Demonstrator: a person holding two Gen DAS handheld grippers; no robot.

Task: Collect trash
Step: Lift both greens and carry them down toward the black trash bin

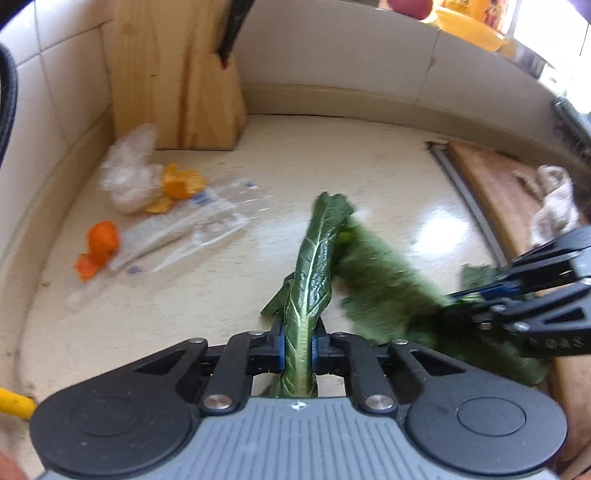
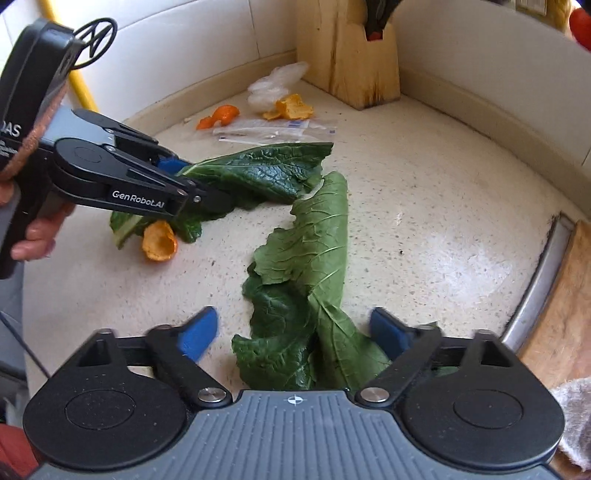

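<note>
Trash lies scattered over the speckled countertop (image 2: 424, 206), none of it gathered in one place yet. No bin, bag or other collecting container shows in either view, so you cannot tell where the waste is to go.

Status of your grippers:
- Left gripper (image 1: 298, 345): jaws clamped on the stem of a dark green leaf (image 1: 314, 258), which stands up between the blue pads. In the right wrist view this leaf (image 2: 258, 170) extends from the gripper across the counter.
- Right gripper (image 2: 295, 332): jaws apart. A second, paler leaf (image 2: 317, 251) lies on the counter between the blue pads, which do not press on it.

Items not yet collected, judged from their positions:
- An orange peel curl (image 2: 159, 242) just beside the stem end of the held leaf.
- More orange peel pieces (image 1: 99, 245) and (image 1: 181, 182) near the wooden knife block (image 1: 177, 81).
- Clear plastic wrappers (image 1: 192, 225) lying flat between those peels.
- A crumpled clear bag (image 1: 129, 173) against the base of the block.

The knife block holds dark-handled knives. A yellow bowl (image 1: 469, 29) sits on the ledge behind; its contents are too blurred to identify.

Assessment: collection is at an early stage, with one leaf gripped and the rest untouched.
</note>
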